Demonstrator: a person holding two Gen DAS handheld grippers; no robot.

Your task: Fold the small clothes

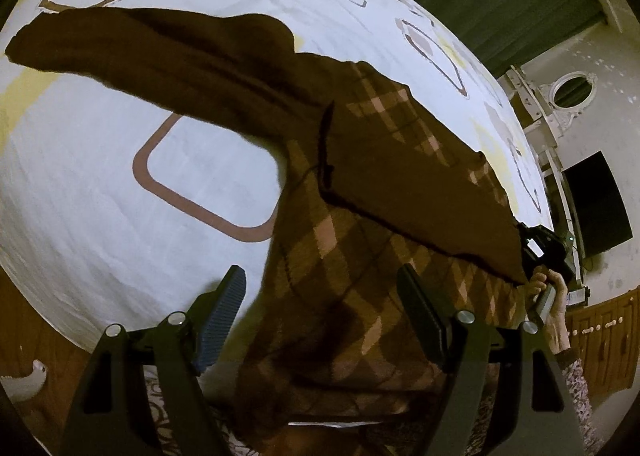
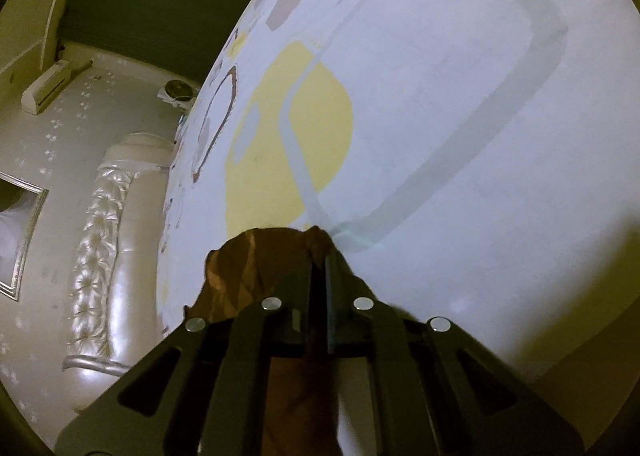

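A brown sweater (image 1: 360, 183) with a tan argyle pattern lies on the bed, one dark sleeve (image 1: 132, 51) stretched out to the left. My left gripper (image 1: 320, 296) is open above the sweater's lower body, holding nothing. My right gripper (image 2: 320, 252) is shut on an edge of the brown sweater (image 2: 256, 272) and holds it above the sheet. It also shows in the left wrist view (image 1: 536, 252) at the sweater's right edge, with part of the fabric folded over.
The bed is covered by a white sheet (image 1: 100, 183) with brown, yellow and grey rounded squares. A cream tufted headboard (image 2: 108, 240) and wall lie beyond the bed edge. A dark screen (image 1: 596, 203) and wooden furniture (image 1: 600, 340) stand at the right.
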